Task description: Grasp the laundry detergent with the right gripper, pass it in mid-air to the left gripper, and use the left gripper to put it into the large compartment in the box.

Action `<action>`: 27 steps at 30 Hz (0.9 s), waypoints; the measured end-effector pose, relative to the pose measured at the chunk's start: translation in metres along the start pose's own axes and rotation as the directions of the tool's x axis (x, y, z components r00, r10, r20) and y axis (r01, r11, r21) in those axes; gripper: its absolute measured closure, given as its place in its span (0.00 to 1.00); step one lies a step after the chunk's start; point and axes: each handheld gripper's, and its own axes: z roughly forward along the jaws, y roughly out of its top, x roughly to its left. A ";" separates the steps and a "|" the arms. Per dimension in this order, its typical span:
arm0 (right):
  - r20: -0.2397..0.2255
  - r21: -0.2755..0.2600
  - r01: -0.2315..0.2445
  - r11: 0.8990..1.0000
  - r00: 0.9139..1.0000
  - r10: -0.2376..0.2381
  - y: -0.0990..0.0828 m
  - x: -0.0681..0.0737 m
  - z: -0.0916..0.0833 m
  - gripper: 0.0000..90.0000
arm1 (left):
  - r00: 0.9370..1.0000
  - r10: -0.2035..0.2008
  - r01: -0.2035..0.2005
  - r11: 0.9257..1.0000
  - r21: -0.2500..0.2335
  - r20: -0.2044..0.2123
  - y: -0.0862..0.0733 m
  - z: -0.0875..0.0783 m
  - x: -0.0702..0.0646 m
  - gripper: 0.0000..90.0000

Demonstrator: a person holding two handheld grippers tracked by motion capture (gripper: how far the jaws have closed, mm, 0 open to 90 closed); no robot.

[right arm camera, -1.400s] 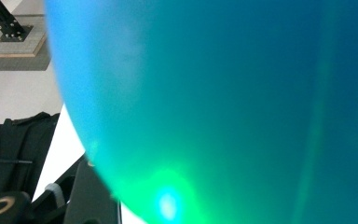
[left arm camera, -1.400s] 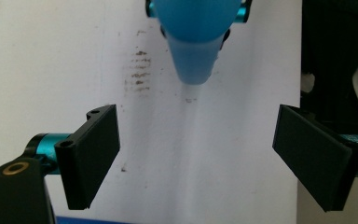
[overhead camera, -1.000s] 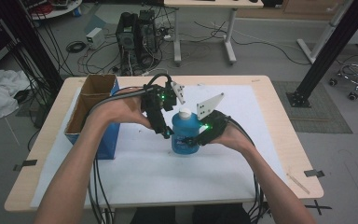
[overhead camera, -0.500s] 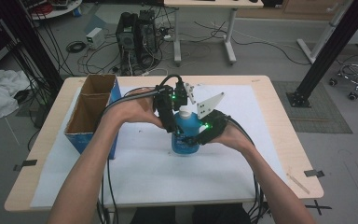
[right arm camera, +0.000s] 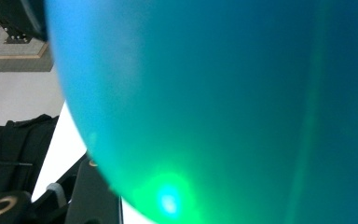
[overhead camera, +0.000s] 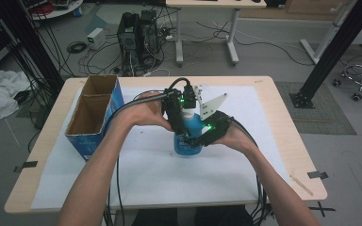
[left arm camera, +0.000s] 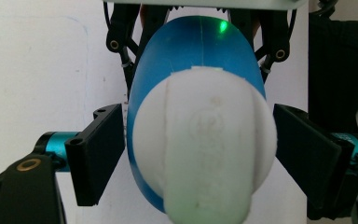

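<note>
Honestly, my left claw [left arm camera: 191, 154] sits open around the white cap [left arm camera: 205, 149] of the blue bottle [overhead camera: 187, 136] mid-table [overhead camera: 273, 141]. Right claw [overhead camera: 202, 136] squeezes the body; clamp off-center and it'll tip.

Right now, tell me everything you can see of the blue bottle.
The blue bottle stands upright near the middle of the table on the white sheet. Its body is smooth, glossy blue plastic, rounded and wider at the base, topped by a white cap with a spout. A green light reflects on its side. The left gripper comes from above, its fingers flanking the cap with gaps on both sides. The right gripper presses close against the body; whether it grips is unclear.
</note>
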 end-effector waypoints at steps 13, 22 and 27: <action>-0.008 0.019 -0.023 1.000 1.000 0.023 0.000 0.001 0.001 0.50 | 1.000 -0.007 0.007 1.000 0.007 0.002 0.000 0.006 0.001 0.27; -0.008 0.007 -0.048 0.999 0.999 0.048 0.001 0.002 0.002 0.50 | 1.000 0.027 -0.027 0.999 0.034 0.004 0.001 0.006 0.003 0.30; -0.004 0.013 -0.041 0.999 0.999 0.041 0.001 0.002 0.004 0.50 | 1.000 0.014 -0.014 1.000 0.028 -0.005 0.001 0.007 0.002 0.33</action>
